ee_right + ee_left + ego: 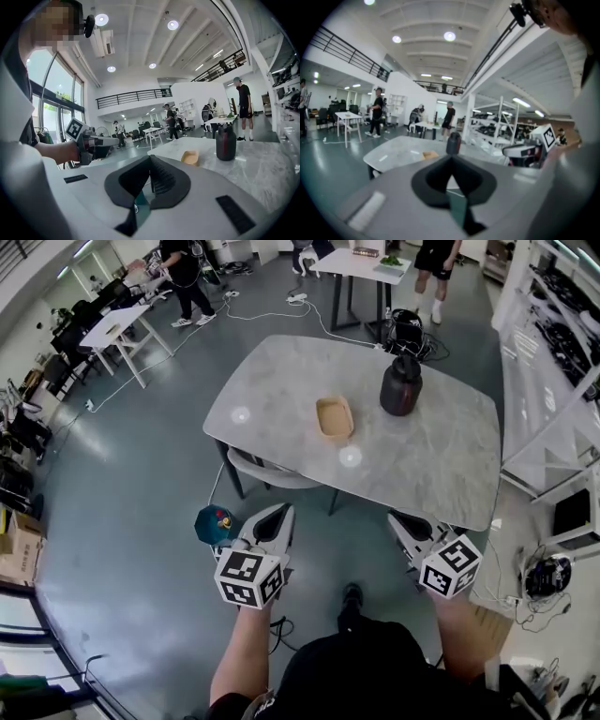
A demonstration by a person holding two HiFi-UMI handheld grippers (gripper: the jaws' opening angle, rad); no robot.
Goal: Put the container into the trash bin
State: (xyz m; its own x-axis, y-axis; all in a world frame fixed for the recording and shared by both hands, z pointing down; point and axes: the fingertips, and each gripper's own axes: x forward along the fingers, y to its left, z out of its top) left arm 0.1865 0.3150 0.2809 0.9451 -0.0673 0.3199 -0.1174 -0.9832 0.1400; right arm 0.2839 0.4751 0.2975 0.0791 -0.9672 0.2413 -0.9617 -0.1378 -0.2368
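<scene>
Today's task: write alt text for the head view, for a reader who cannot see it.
Seen from above, a person holds a left hand-held gripper and a right hand-held gripper, both shut and empty, short of a grey stone-patterned table. On it sit a shallow tan rectangular container and a dark round lidded jar.

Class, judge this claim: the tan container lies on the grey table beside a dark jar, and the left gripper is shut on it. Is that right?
No. The left gripper is shut, but on nothing: the left gripper view shows its jaws together with nothing between them. The tan container does lie on the grey table beside the dark jar.
</scene>
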